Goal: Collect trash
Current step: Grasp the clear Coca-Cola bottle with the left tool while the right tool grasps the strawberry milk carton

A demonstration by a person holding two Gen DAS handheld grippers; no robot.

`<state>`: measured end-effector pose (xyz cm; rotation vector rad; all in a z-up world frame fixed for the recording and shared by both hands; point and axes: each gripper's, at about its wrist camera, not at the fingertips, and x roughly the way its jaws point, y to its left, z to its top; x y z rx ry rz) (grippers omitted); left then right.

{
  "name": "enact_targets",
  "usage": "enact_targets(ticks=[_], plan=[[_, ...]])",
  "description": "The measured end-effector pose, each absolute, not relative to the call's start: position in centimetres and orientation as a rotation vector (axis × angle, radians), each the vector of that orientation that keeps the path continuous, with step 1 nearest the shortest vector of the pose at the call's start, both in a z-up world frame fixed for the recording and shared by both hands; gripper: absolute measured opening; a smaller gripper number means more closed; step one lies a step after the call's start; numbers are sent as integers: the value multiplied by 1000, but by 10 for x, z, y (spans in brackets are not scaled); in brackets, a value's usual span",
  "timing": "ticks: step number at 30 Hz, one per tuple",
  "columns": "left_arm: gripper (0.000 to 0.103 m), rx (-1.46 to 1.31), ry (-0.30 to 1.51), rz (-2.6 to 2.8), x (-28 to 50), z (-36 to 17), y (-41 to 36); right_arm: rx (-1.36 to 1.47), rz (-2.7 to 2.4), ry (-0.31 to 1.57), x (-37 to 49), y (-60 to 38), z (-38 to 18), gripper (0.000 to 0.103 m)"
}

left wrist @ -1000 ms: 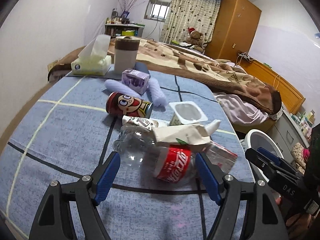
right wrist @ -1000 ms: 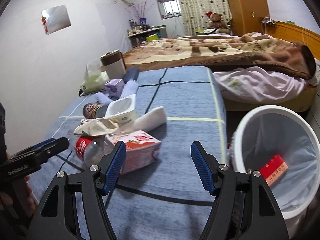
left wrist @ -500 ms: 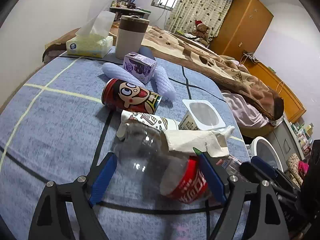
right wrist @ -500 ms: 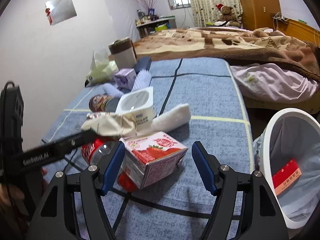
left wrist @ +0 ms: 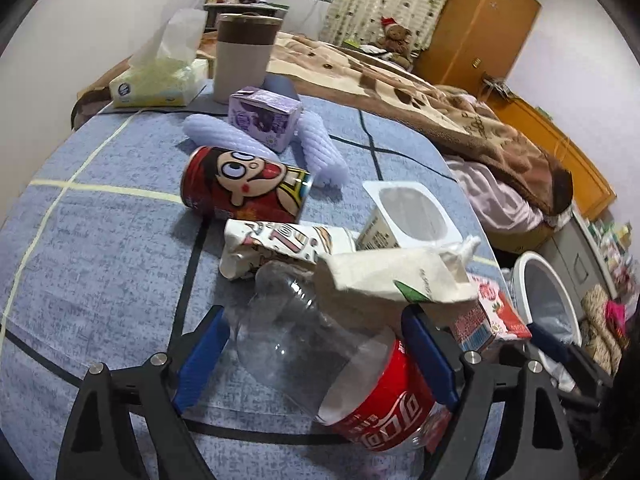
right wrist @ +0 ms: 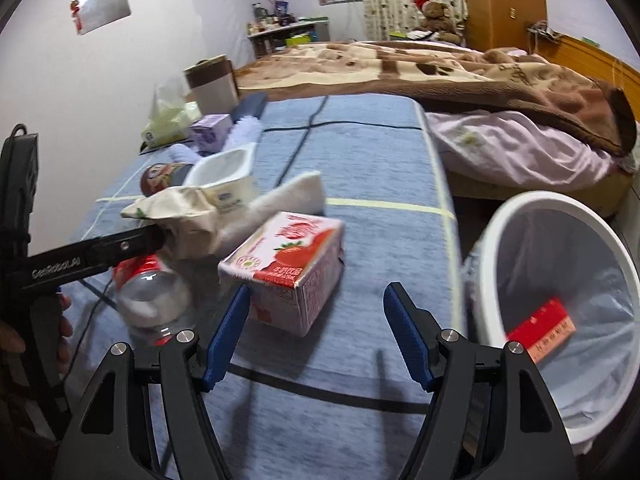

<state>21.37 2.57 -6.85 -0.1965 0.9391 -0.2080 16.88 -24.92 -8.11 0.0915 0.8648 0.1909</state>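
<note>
The left gripper (left wrist: 316,344) straddles the Coca-Cola bottle (left wrist: 340,364) lying on the blue bedspread (left wrist: 100,248), jaws wide, while the right gripper (right wrist: 316,334) gapes around the strawberry milk carton (right wrist: 288,268) beside the white bin (right wrist: 492,248).

cola bottle (left wrist: 340,360): clear, on its side | strawberry carton (right wrist: 288,264): flat, beside it | bin (right wrist: 560,320): open

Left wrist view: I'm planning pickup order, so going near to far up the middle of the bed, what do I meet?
Cola bottle → crumpled paper bag → cartoon can → purple carton → brown-lidded canister.
</note>
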Motion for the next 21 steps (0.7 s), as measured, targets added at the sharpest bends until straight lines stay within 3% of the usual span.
enact_targets(ticks=[10, 21], plan=[[89, 16, 965, -189, 185, -71, 27, 112, 208, 849, 167, -243, -74, 71], [88, -34, 963, -72, 165, -78, 60, -13, 104, 851, 192, -215, -94, 71]])
